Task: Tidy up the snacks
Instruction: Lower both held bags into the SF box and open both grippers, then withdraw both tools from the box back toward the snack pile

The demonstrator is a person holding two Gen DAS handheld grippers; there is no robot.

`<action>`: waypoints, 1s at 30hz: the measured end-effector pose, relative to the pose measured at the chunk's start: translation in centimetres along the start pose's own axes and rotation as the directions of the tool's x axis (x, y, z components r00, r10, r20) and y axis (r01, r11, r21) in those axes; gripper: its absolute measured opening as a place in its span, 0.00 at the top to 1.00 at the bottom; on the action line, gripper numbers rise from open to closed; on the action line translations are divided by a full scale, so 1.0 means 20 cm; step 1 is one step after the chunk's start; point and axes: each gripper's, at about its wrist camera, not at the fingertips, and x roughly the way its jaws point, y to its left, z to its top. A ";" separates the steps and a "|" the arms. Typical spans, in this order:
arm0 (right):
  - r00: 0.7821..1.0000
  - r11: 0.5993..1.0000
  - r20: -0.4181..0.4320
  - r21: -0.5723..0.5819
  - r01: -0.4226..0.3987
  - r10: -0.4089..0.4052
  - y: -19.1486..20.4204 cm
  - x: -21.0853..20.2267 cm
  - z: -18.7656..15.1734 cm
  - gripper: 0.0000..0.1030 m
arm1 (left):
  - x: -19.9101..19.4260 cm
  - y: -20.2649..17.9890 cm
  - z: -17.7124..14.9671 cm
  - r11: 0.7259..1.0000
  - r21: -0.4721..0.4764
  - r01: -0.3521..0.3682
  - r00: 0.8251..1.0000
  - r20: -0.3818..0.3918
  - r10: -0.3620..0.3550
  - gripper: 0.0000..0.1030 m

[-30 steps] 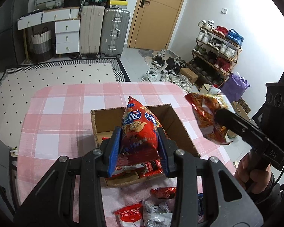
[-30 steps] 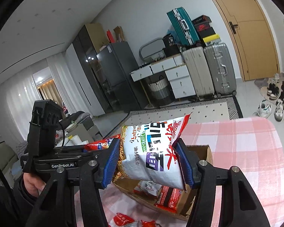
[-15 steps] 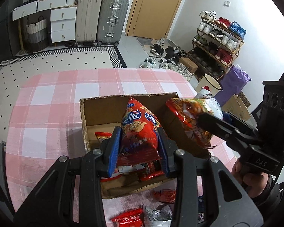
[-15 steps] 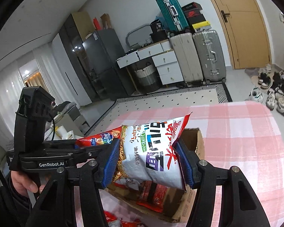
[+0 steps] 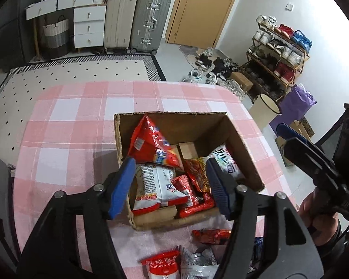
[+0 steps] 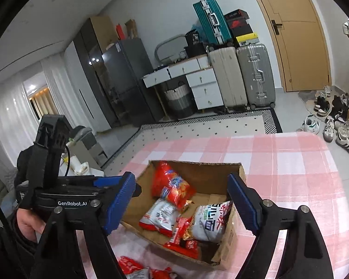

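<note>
An open cardboard box (image 5: 242, 148) (image 6: 240, 169) stands on the pink checked tablecloth and holds several snack packs. A red chip bag (image 5: 151, 144) (image 6: 172, 183) leans against its left wall, and a white noodle bag (image 6: 209, 223) (image 5: 225, 160) lies at its right side. My left gripper (image 5: 168, 186) hovers above the box's near edge, its jaws opening, with nothing pressed between them. My right gripper (image 6: 188, 200) hangs over the box from the right, jaws opening and empty; it also shows at the right edge of the left wrist view as the right gripper (image 5: 314, 162).
Loose snack packs lie on the cloth in front of the box: a red pack (image 5: 210, 236), a red-and-white pack (image 5: 162, 266) and a silver pack (image 5: 197, 262). Beyond the table are a patterned rug, suitcases (image 5: 149, 21), a shoe rack (image 5: 279, 53) and a door.
Both grippers sank toward the box and let go: the red chip bag left the left gripper and the white noodle bag left the right one. Both bags now lie inside the box.
</note>
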 end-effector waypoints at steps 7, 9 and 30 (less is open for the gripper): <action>1.000 1.000 0.011 -0.019 -0.024 0.025 0.09 -0.13 -0.02 0.19 | -0.17 -0.06 -0.07 1.000 0.011 -0.007 1.000 0.026 0.007 0.39; 0.999 0.999 0.024 -0.021 -0.027 0.028 0.12 -0.18 -0.02 0.19 | -0.24 -0.09 -0.09 1.000 0.019 -0.015 0.999 0.039 0.014 0.35; 0.982 0.996 0.177 -0.060 -0.063 0.073 0.39 -0.79 -0.29 0.01 | -0.77 -0.25 -0.48 0.997 0.050 -0.059 0.988 0.146 0.051 0.17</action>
